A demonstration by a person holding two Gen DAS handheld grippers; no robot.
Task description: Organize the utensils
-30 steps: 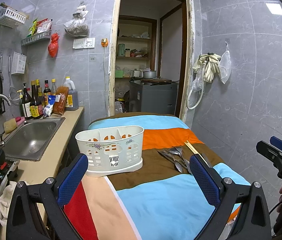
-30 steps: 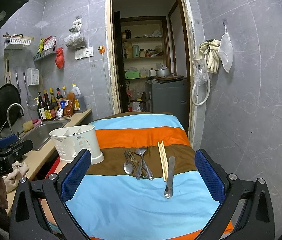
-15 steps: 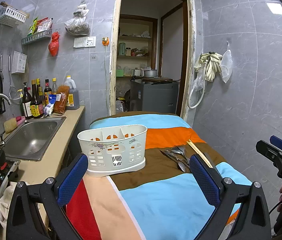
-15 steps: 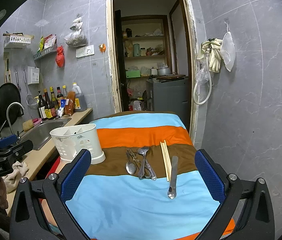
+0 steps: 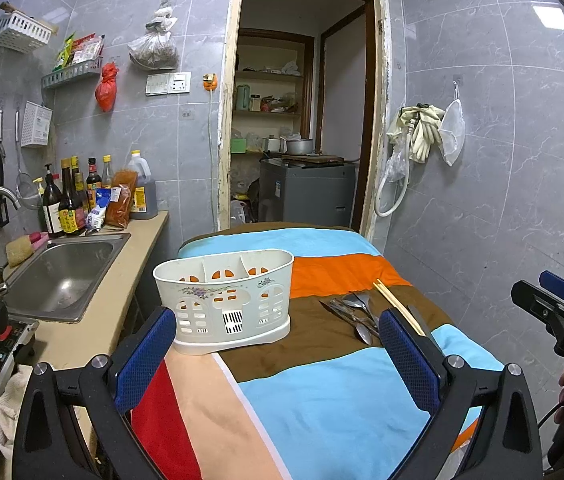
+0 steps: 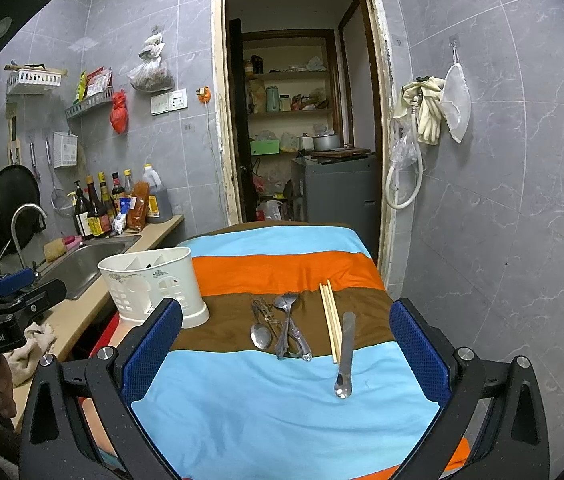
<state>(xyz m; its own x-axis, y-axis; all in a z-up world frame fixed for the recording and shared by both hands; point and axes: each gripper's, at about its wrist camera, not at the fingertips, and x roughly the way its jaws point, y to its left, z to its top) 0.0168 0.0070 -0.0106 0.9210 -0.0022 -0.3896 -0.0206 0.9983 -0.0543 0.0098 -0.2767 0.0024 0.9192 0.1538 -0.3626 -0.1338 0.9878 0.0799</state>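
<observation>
So the utensils are all loose on the brown stripe of the striped cloth (image 6: 282, 408), center of our right wrist view: a spoon (image 6: 261, 335), a fork (image 6: 286, 322) crossing a couple of other metal pieces we can't really make out, then chopsticks (image 6: 330, 320) just right of those, and a knife (image 6: 345, 354) beside the chopsticks with its end down on the blue stripe. The caddy (image 5: 226, 300) sits at the cloth's left edge, well apart from the pile, three compartments, looks mostly empty from our left wrist view.

Our left gripper (image 5: 278, 344) is spread wide with nothing in it, hovering low in the frame in front of the caddy. Right gripper (image 6: 285, 344) is spread wide too, empty, framing the utensils. Sink (image 5: 62, 272) is off on the left, bottles (image 5: 68, 200) behind it.
</observation>
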